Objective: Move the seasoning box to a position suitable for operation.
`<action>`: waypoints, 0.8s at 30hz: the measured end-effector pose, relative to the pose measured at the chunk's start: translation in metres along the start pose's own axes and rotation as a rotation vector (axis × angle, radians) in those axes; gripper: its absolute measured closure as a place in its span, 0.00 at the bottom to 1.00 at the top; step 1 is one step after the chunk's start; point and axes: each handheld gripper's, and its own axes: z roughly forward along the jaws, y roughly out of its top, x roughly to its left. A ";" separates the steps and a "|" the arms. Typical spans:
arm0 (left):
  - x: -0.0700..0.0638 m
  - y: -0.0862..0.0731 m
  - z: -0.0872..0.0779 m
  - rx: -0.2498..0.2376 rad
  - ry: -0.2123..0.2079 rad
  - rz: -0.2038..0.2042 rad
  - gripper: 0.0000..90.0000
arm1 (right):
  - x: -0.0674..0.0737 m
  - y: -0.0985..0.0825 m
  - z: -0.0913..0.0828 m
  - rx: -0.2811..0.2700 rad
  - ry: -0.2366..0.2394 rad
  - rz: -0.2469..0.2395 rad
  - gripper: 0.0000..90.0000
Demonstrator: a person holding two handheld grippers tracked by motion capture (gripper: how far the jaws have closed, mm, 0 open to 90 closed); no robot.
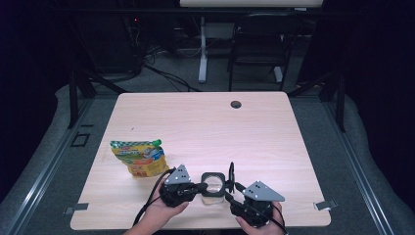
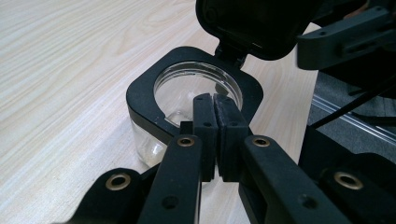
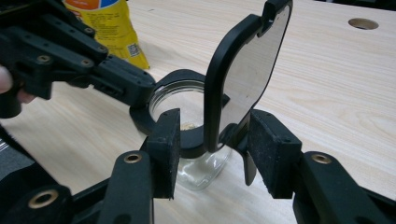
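Jar point(image 3: 196, 140) lid point(image 3: 243, 74) upright; left hand-held gripper point(image 2: 215, 135) pinches the rim, right point(image 3: 212, 149) gapes around lid; brace firmly.

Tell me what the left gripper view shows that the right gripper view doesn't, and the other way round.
Left gripper view, not the right: a look along the left hand-held gripper, its jaws shut together at the near edge of the jar's black collar. Right gripper view, not the left: the yellow pouch, the table's round hole, and the right hand-held gripper, jaws open on either side of the upright lid. Both: the glass jar, its collar, the flipped-open lid and the wooden table.
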 end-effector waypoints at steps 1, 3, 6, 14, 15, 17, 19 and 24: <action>0.000 0.000 0.000 0.000 0.000 0.000 0.97 | 0.000 0.001 0.002 0.001 -0.006 0.002 0.61; 0.001 0.001 -0.001 0.002 0.003 0.000 0.97 | -0.001 0.002 0.004 0.003 -0.007 0.008 0.61; 0.003 0.001 -0.005 -0.008 0.013 -0.004 0.95 | -0.003 0.003 0.007 0.003 -0.012 0.025 0.63; 0.008 -0.003 -0.017 -0.021 0.059 -0.017 0.90 | -0.006 0.005 0.012 0.010 -0.008 0.032 0.71; 0.008 -0.004 -0.019 -0.023 0.069 -0.019 0.89 | -0.005 0.005 0.012 0.003 -0.012 0.032 0.73; 0.009 -0.006 -0.022 -0.020 0.083 -0.022 0.87 | -0.007 0.006 0.012 0.011 -0.021 0.023 0.76; 0.011 -0.009 -0.024 -0.021 0.093 -0.031 0.85 | -0.012 0.008 0.012 0.024 -0.019 0.027 0.79; 0.013 -0.014 -0.031 -0.025 0.125 -0.051 0.81 | -0.026 0.015 0.017 0.045 0.016 0.048 0.85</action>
